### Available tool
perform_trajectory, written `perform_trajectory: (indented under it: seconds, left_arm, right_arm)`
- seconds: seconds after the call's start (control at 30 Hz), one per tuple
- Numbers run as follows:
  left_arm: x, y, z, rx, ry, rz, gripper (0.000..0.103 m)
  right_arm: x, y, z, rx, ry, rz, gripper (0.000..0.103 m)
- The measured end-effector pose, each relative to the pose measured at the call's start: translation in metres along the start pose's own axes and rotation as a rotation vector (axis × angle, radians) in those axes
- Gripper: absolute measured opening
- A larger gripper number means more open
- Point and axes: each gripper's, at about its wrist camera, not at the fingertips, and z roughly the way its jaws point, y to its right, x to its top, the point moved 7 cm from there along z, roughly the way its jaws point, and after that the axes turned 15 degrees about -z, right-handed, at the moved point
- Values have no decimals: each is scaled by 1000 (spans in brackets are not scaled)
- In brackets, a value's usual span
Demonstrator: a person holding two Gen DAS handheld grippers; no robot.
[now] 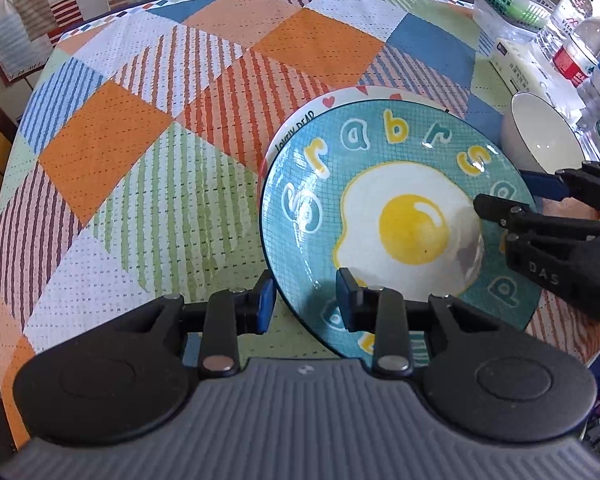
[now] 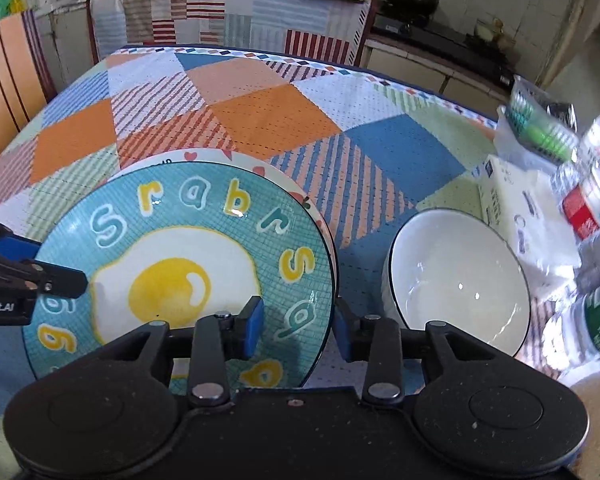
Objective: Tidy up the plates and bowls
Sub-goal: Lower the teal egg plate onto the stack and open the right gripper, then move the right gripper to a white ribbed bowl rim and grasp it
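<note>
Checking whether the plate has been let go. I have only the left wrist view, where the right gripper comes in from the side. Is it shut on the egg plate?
Observer: No. In the right wrist view the right gripper is open, astride the rim of the egg plate. One pad is over the plate and the other is outside the rim, and neither presses on it.
Operator: The gripper cuts off my view of the bowl. Is anything in it?
Observer: Nothing. The bowl is empty and upright. It stands on the cloth, apart from the plate, to the right of the gripper.
</note>
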Motion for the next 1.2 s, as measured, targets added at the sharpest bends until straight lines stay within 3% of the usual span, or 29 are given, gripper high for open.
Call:
perform_trajectory:
  seconds: [0.1,0.27,0.57,0.9,0.97,1.07,1.13,1.2]
  left_arm:
    - [-7,-1,-8,-7,-21,-20,30]
    - [-18,0,-40,2,17,-18,29]
    - [-44,11,-100,49,86,31,31]
    - [-73,37,-157,50,127,119,42]
    - [-80,41,-164,51,132,131,43]
    - [-93,47,-174,57,137,148,44]
    - [-102,50,-177,57,138,147,52]
    - [-111,52,-179,44,127,138,55]
  right_arm:
    - [-2,1,-9,-12,46,21,44]
    - [-16,9,-43,35,118,152,46]
    - [-45,8,-133,135,249,114,53]
    - [-74,-2,-204,167,279,16,55]
    - [-81,-6,-215,165,287,0,64]
    - [-93,-11,-228,170,298,-24,69]
    - [-100,-17,-234,177,308,-44,71]
    - [-108,-22,-238,184,317,-68,82]
